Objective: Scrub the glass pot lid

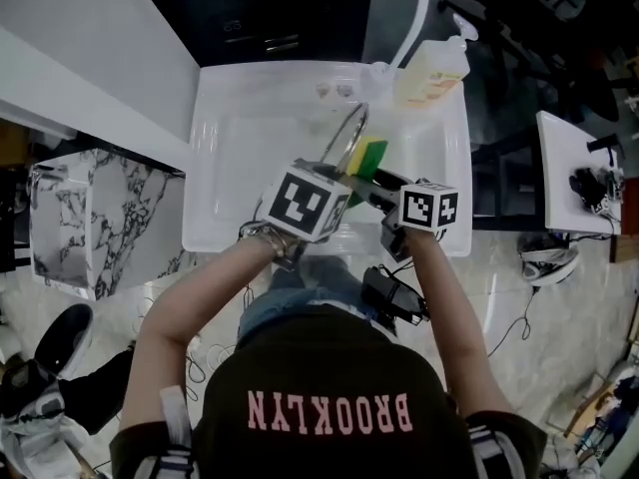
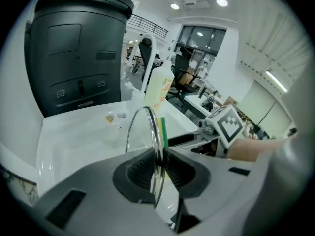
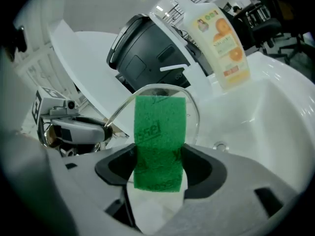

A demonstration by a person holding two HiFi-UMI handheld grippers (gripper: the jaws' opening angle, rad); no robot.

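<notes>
The glass pot lid [image 1: 346, 138] stands on edge over the white sink [image 1: 225, 148], its metal rim [image 2: 156, 132] clamped between the jaws of my left gripper [image 2: 158, 168]. My right gripper [image 3: 158, 167] is shut on a green and yellow scrub sponge [image 3: 160, 136]. In the head view the sponge [image 1: 367, 158] lies flat against the lid's right face. In the right gripper view the lid's rim [image 3: 147, 88] arcs just behind the sponge. My left gripper [image 1: 334, 183] and my right gripper [image 1: 374, 183] sit close together at the sink's front.
A soap bottle with an orange label [image 1: 431, 68] stands at the sink's back right corner beside the white faucet [image 1: 417, 3]. A dark bin [image 2: 74, 58] stands behind the sink. The drain [image 3: 220, 145] shows on the sink floor. Marble panels [image 1: 95, 218] stand left of the sink.
</notes>
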